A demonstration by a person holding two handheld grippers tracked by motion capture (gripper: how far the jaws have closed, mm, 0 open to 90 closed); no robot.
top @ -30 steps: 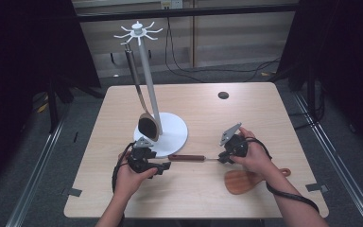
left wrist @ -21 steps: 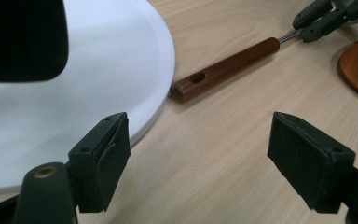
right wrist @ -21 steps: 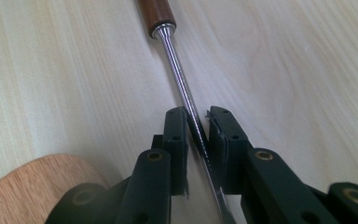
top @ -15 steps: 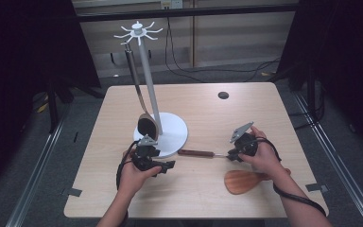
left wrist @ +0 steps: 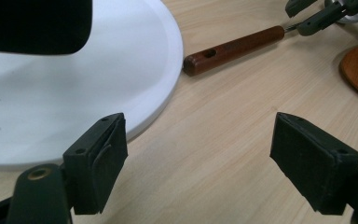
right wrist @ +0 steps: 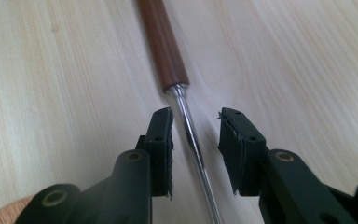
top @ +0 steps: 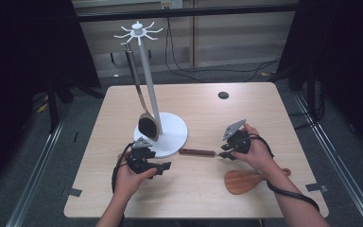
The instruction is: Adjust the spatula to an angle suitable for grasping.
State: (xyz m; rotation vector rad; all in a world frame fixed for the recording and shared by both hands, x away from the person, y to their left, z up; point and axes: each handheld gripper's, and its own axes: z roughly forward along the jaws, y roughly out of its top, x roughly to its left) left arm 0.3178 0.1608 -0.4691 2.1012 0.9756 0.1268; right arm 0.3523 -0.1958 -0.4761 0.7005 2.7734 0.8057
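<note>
A utensil with a brown wooden handle (top: 197, 152) and a thin metal shaft (right wrist: 189, 130) lies flat on the table, right of the white stand base (top: 172, 130). My right gripper (top: 223, 154) straddles the shaft. Its jaws have just been opening, and the shaft lies between the pads without being pressed. My left gripper (top: 164, 167) stands open with nothing in it, low over the table at the base's front edge. In the left gripper view the handle (left wrist: 233, 49) lies beyond its wide jaws. A dark-bowled spoon (top: 147, 125) hangs from the stand.
The stand's tall white pole carries a ring of hooks (top: 139, 33). A wooden spatula (top: 246, 181) lies by the right forearm near the table's front edge. A small black disc (top: 223, 95) sits at the back right of the table.
The wooden-handled utensil has slid a little to the right, away from my left gripper, along with the right gripper. The left hand has stayed put.
</note>
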